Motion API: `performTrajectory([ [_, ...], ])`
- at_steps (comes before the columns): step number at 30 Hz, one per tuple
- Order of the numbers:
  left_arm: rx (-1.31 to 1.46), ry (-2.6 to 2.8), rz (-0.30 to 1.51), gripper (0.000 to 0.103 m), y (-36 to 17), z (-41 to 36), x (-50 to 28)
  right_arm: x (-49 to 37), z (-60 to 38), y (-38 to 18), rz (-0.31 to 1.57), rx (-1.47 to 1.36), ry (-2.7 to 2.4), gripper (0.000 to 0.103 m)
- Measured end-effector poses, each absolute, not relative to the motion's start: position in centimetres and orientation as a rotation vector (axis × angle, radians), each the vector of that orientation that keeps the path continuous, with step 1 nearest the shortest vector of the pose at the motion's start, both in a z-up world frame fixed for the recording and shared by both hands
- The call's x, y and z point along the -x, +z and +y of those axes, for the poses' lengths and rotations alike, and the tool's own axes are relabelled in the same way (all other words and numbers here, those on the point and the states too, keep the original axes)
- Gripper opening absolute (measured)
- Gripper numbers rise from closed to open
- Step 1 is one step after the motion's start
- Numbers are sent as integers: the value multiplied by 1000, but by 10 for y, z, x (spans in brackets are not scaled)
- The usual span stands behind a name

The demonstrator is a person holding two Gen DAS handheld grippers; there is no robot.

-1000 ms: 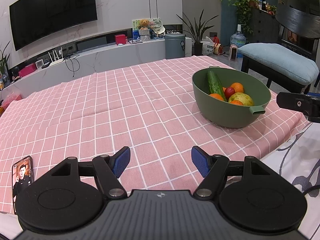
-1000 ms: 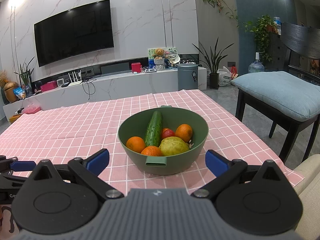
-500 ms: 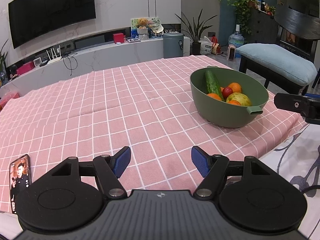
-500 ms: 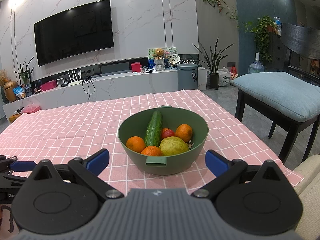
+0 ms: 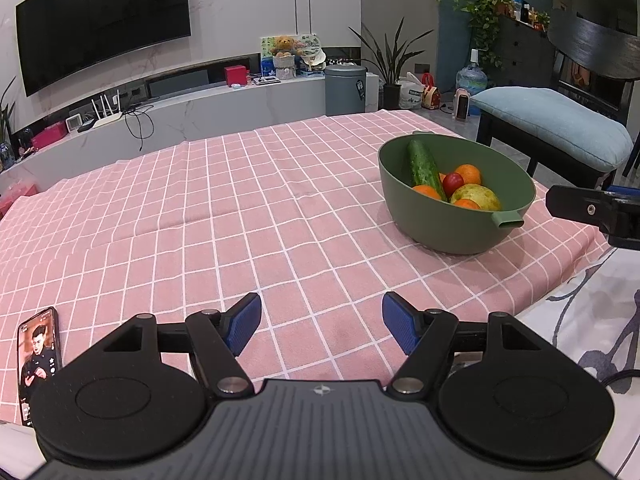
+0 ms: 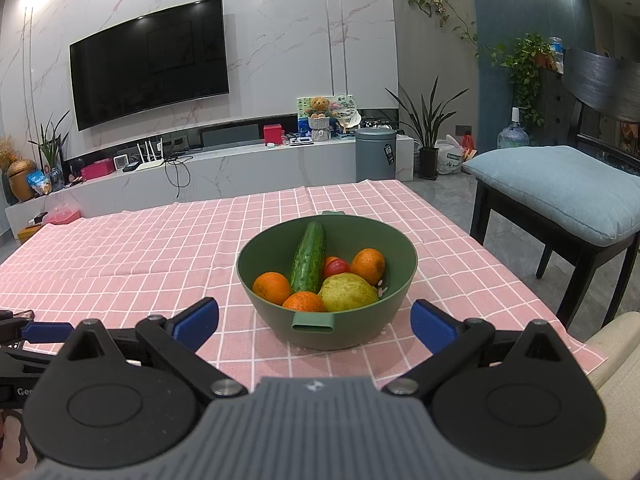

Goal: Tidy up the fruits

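A green bowl [image 6: 360, 330] stands on the pink checked tablecloth [image 5: 200, 220] near its right edge. It holds a cucumber [image 6: 309, 256], three oranges [image 6: 272, 287], a small red fruit [image 6: 335, 267] and a yellow-green pear [image 6: 348, 293]. My right gripper [image 6: 315, 320] hovers just in front of the bowl's near handle, open, its blue pads apart from the bowl. My left gripper [image 5: 322, 316] hangs open over bare cloth, with the bowl [image 5: 456, 232] ahead to its right. One finger of the right gripper [image 5: 588, 210] shows beside the bowl.
A phone [image 5: 40, 356] with a lit screen lies at the near left edge of the table. A dark chair with a blue cushion [image 6: 560, 188] stands right of the table. Patterned white fabric [image 5: 580, 320] lies at the near right corner. A TV console runs along the far wall.
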State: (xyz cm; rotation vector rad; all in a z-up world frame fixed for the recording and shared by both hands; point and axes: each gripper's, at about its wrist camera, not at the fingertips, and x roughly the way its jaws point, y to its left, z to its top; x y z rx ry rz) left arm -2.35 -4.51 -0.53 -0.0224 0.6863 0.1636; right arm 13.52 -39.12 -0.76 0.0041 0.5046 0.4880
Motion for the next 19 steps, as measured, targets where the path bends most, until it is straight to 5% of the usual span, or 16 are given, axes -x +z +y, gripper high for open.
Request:
performTrajectory([
  [19,44,168,675,81,-2,-38,25,-136,-390,-8,505,8,490,98],
])
